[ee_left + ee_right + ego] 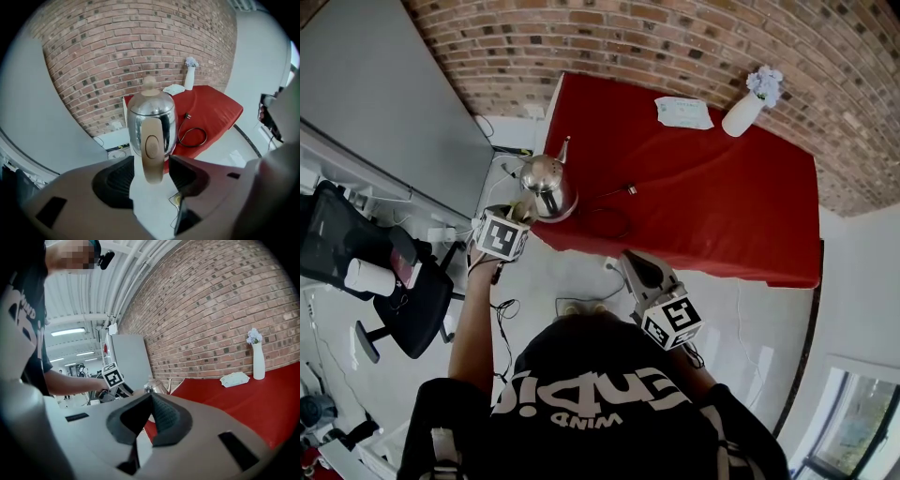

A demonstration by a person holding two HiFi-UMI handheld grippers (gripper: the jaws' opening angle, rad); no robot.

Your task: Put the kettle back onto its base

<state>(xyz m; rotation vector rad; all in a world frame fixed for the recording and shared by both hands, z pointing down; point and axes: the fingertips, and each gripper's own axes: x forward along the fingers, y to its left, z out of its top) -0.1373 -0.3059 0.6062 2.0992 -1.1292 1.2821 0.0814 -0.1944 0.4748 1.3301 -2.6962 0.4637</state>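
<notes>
- Now the left gripper [152, 172] has its jaws wide apart, with the kettle [150, 112] handle [151, 150] between them, untouched.
- The kettle stands on the red table's [703, 187] near corner, right at the edge.
- The right gripper [151, 401] has its jaws together, over open floor [581, 272].

Empty right hand-held gripper [150, 397], jaws together, before the kettle [155, 386] on the red table [243, 401]

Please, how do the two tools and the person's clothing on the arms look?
Both the left tool and the right tool have smooth grey-beige bodies with black ribbed pads, and each carries a white cube with black square markers. The person wears a black T-shirt with white print and short sleeves.
</notes>
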